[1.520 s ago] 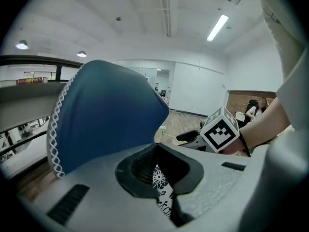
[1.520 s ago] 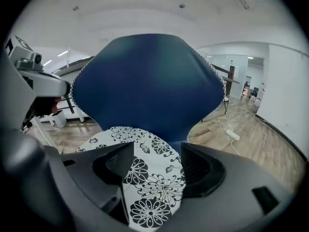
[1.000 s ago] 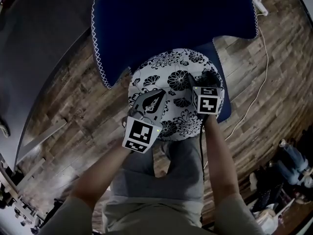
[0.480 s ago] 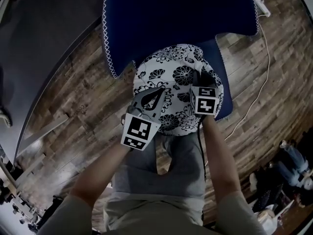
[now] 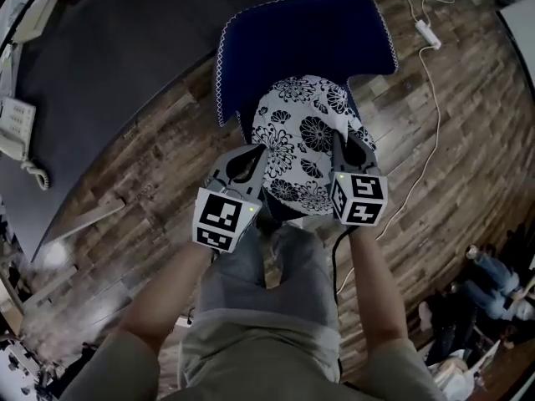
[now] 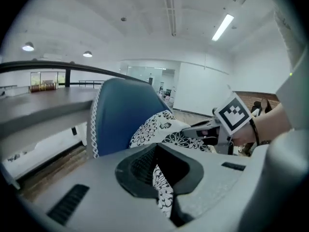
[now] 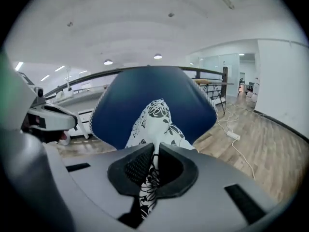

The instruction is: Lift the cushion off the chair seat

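Observation:
A round white cushion [image 5: 308,140] with black flower print hangs above the dark blue chair [image 5: 292,32], its near edge raised and the cloth sagging between my two hands. My left gripper [image 5: 255,155] is shut on the cushion's near left edge; a fold of the print [image 6: 163,192] shows pinched between its jaws. On the near right edge my right gripper [image 5: 341,144] is shut too, with a strip of the cushion [image 7: 150,178] squeezed between its pads. The chair back [image 7: 154,100] rises behind the cushion. The seat is mostly hidden under it.
Wood plank floor [image 5: 142,190] lies all around the chair. A white cable and power strip [image 5: 422,32] trail at the right. A dark mat [image 5: 109,48] covers the floor at upper left. The person's legs [image 5: 267,291] stand just in front of the chair.
Both grippers have risen with the cushion's near edge, lifting it up off the seat. The chair now looks smaller and farther below. The cushion has folded narrower between the grippers.

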